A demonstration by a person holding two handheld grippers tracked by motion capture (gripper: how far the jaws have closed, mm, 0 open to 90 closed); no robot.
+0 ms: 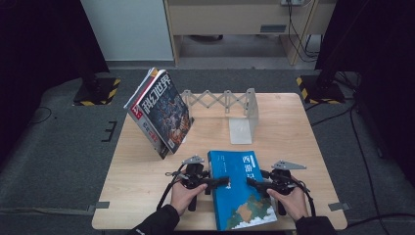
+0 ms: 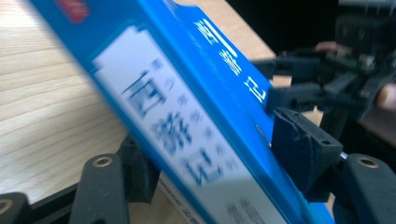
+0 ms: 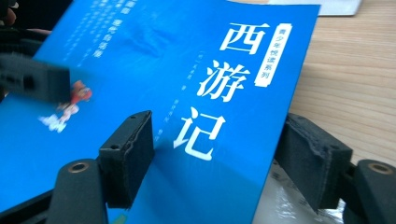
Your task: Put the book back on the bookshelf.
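Observation:
A blue book (image 1: pixel 242 191) with white Chinese title lettering lies on the wooden table (image 1: pixel 142 196) near its front edge. My left gripper (image 1: pixel 222 182) comes at the book's left spine side. In the left gripper view its jaws straddle the book's (image 2: pixel 187 116) thickness, one pad (image 2: pixel 299 149) on the cover and the other underneath. My right gripper (image 1: pixel 252 182) comes in from the book's right side. In the right gripper view one pad (image 3: pixel 128 156) rests on the cover (image 3: pixel 187 70) and the other sits at the page edge. Both hands hold the grippers low over the table.
Two magazines (image 1: pixel 159 112) lean together at the table's back left. A metal expanding book rack (image 1: pixel 215 99) with a white bookend (image 1: pixel 243 126) stands at the back middle. Bare tabletop lies left of the book. Black stands with striped bases (image 1: pixel 98 93) flank the table.

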